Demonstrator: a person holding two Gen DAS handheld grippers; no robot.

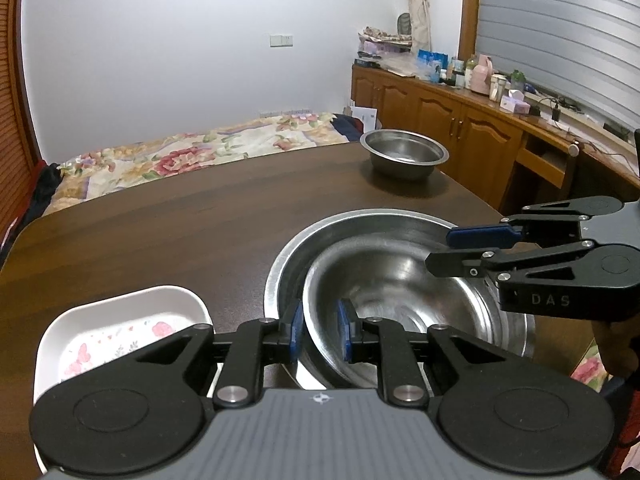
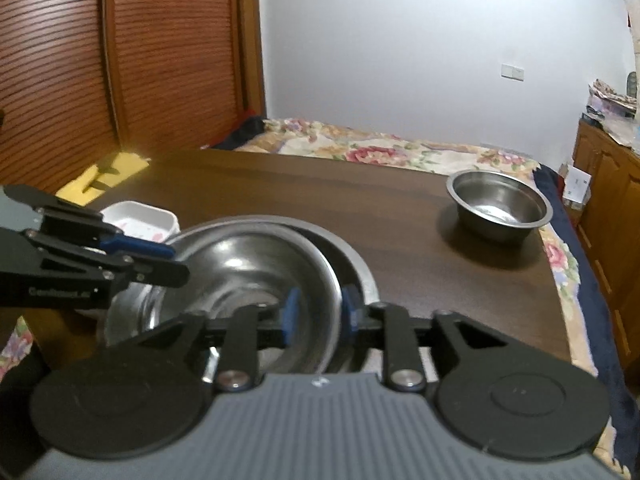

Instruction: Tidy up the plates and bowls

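A medium steel bowl (image 1: 400,292), its rim pinched by the jaws of both the left gripper (image 1: 320,330) and right gripper (image 2: 318,312), is nested in the large basin (image 1: 352,224), while the small steel bowl (image 1: 404,154) beyond them and the white floral dish (image 1: 120,320) left of them are judged unsorted.

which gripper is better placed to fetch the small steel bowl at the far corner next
Right, probably. The small steel bowl sits toward the right gripper's side of the table. The left gripper is nearer the white floral dish. Both grippers straddle the inner steel bowl's rim for now.
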